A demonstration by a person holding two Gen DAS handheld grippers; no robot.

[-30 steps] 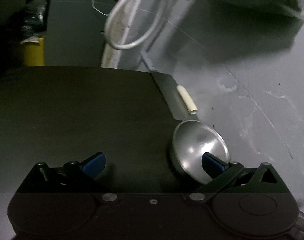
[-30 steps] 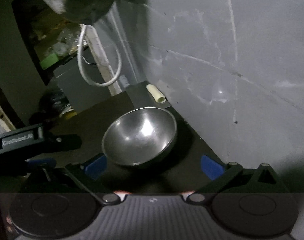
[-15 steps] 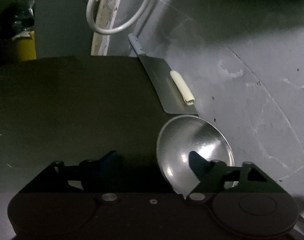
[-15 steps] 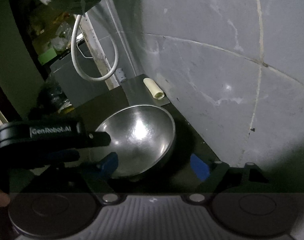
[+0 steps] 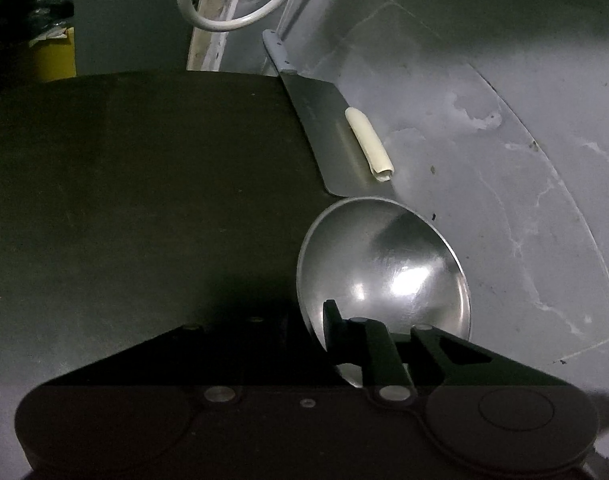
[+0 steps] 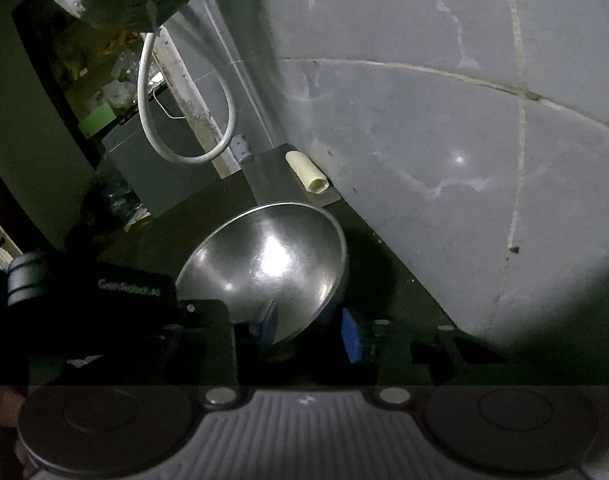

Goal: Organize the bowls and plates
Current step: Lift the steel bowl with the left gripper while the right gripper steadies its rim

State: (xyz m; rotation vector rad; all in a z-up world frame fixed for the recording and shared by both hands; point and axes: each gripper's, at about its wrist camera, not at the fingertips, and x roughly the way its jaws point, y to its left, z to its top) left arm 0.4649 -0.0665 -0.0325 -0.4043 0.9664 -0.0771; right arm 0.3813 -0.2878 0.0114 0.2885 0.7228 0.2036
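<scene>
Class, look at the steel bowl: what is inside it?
The bowl holds no food, only reflections. One finger of the left tongs reaches inside. The right tongs cover its near rim.

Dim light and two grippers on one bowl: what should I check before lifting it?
1. Steel bowl empty: ok.
2. Bowl level: not ok, it is tilted.
3. Left gripper grip: cannot tell; one finger is inside the bowl, the other is hidden in shadow.
4. Right gripper astride the rim: ok; pad contact cannot tell.
5. Clearance from the cleaver carrying a cream roll: not ok, it lies just behind the bowl.
</scene>
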